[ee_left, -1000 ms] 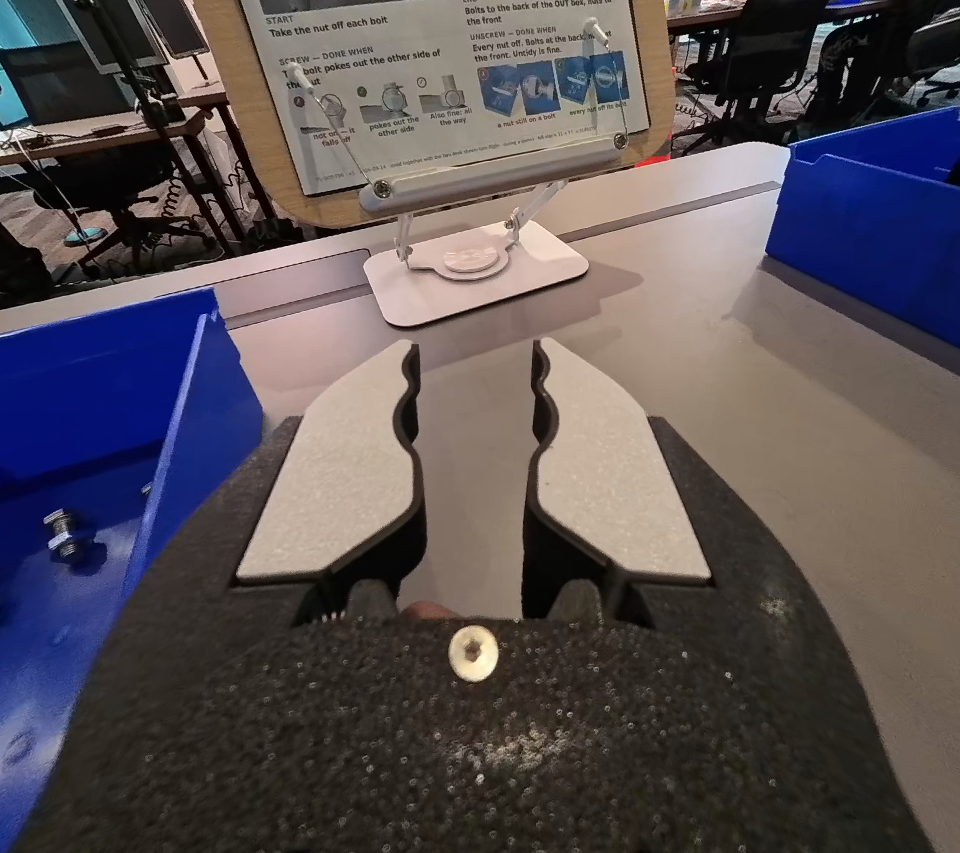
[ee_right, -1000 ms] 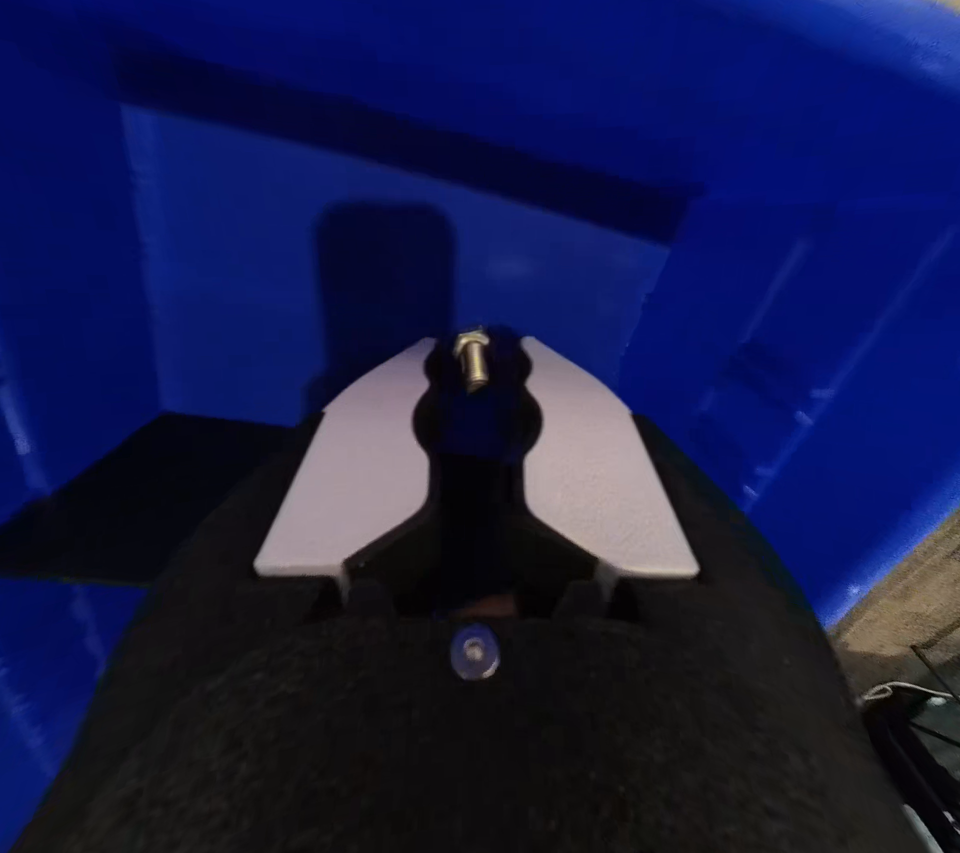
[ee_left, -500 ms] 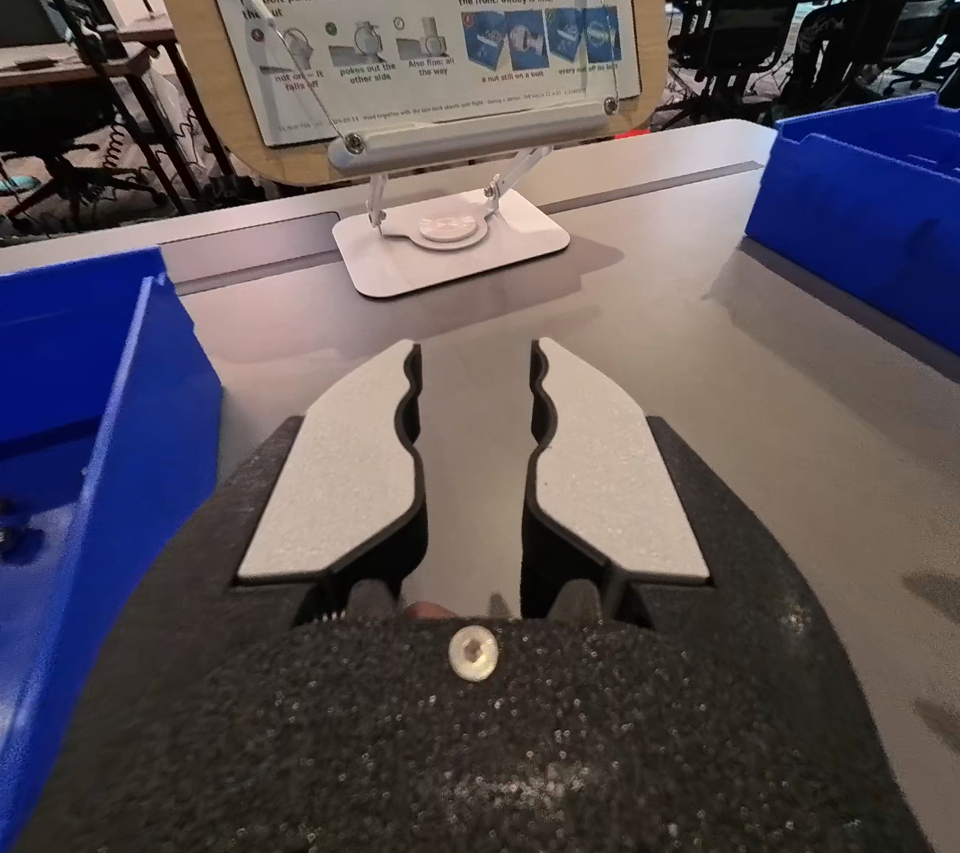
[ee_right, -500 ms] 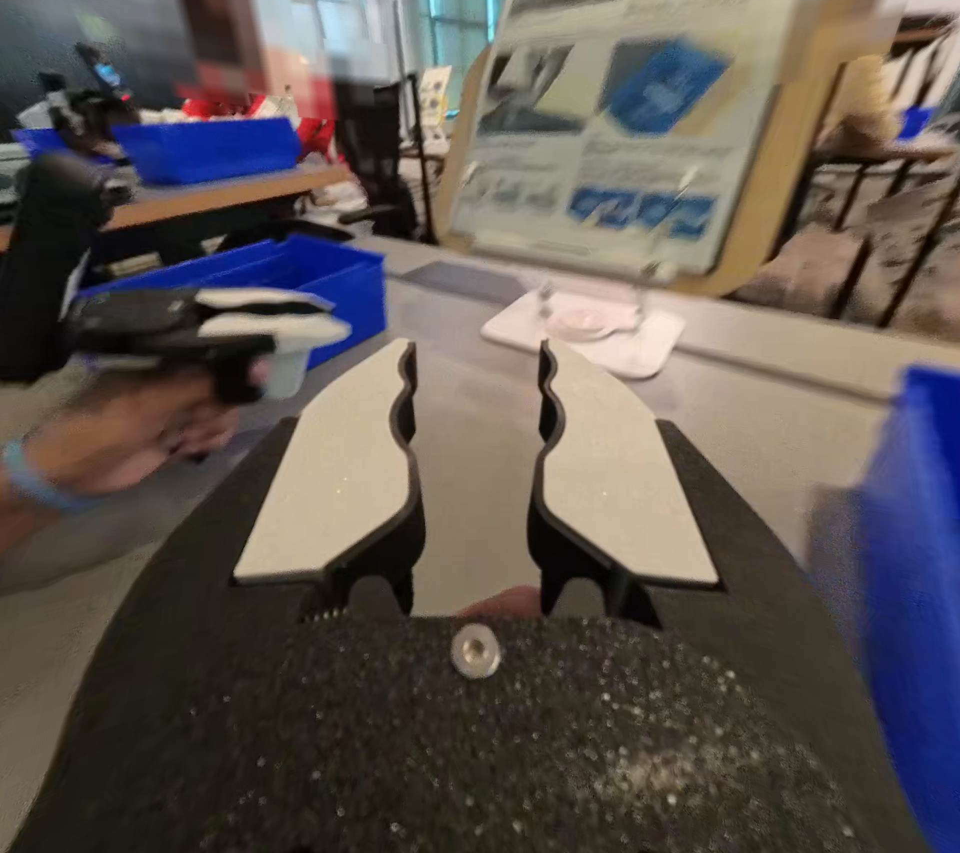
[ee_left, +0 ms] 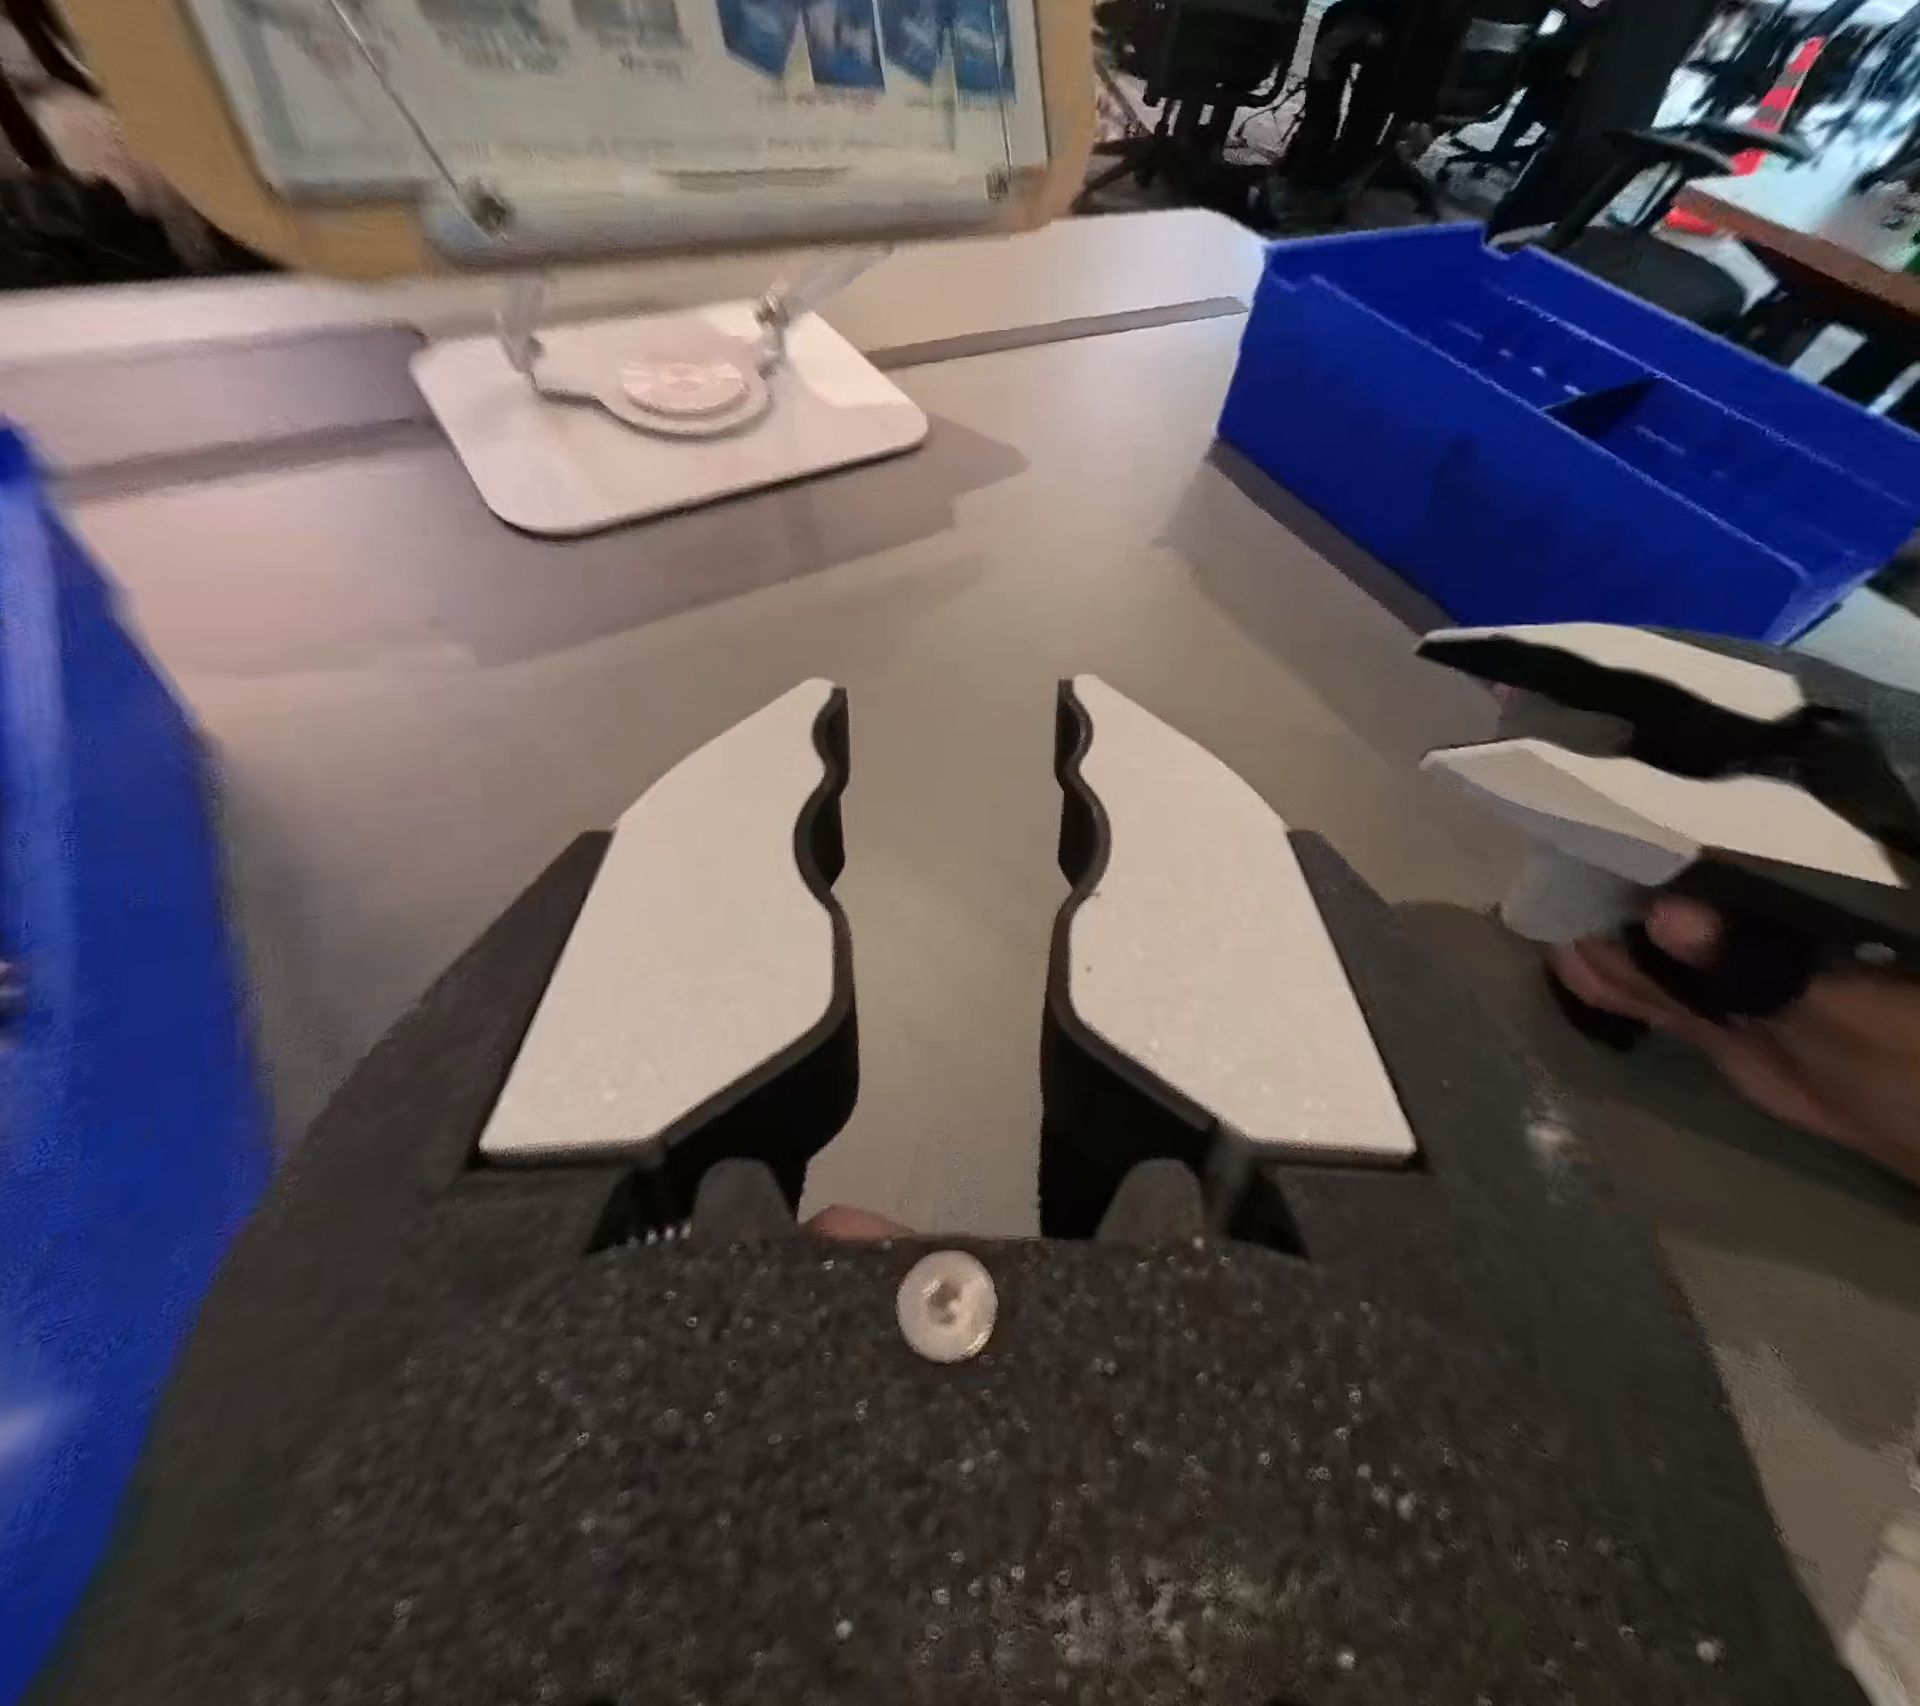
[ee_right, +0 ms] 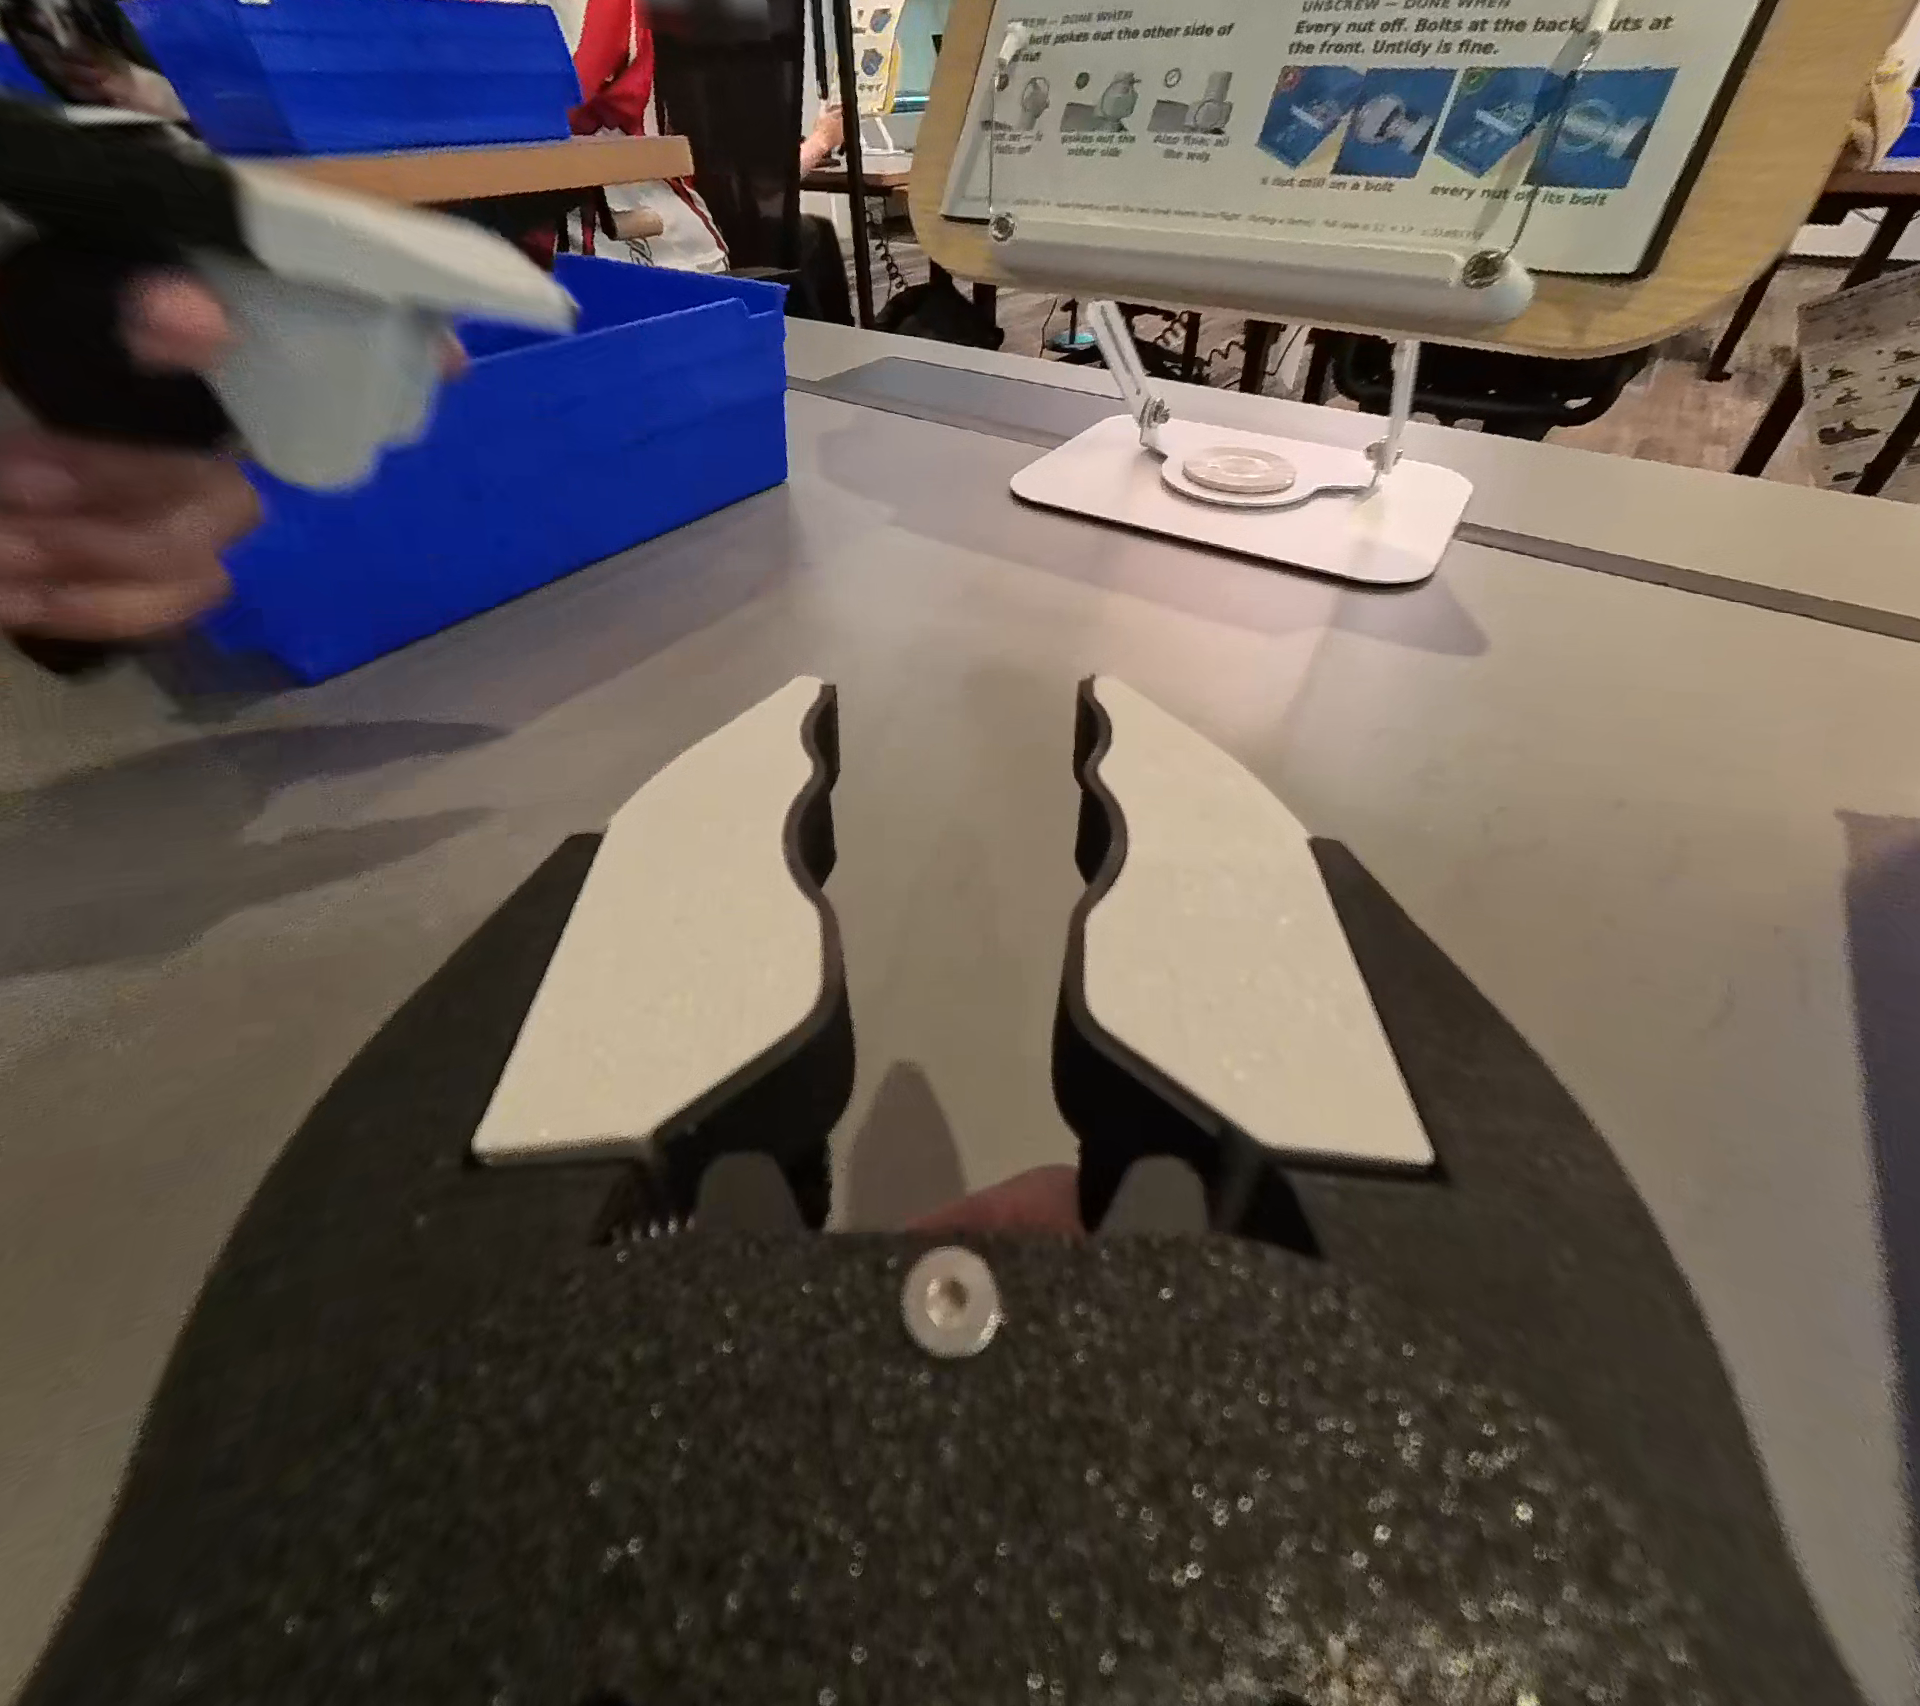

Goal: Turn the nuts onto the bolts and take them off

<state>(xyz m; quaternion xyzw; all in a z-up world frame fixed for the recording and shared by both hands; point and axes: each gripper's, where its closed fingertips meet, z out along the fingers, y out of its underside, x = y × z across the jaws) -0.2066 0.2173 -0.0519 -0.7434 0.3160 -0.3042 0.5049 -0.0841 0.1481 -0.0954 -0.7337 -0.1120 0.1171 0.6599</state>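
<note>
No nut or bolt shows clearly in either view. My left gripper (ee_left: 945, 695) is open and empty, held low over the grey table (ee_left: 935, 576). My right gripper (ee_right: 956, 690) is also open and empty over the same table. Each shows in the other's view: the right gripper (ee_left: 1429, 700) at the right edge with its jaws apart, and the left gripper (ee_right: 499, 326) blurred at the upper left. A hand holds each one.
A blue bin (ee_left: 1558, 461) stands at the right of the table and another blue bin (ee_left: 104, 929) at the left, also in the right wrist view (ee_right: 571, 461). An instruction board on a white stand (ee_left: 665, 430) is at the back. Office chairs and desks lie beyond.
My right gripper was shut on a bolt inside a blue bin; it has let go, come out and swung over the table, open and empty. My left gripper turned right, still open.
</note>
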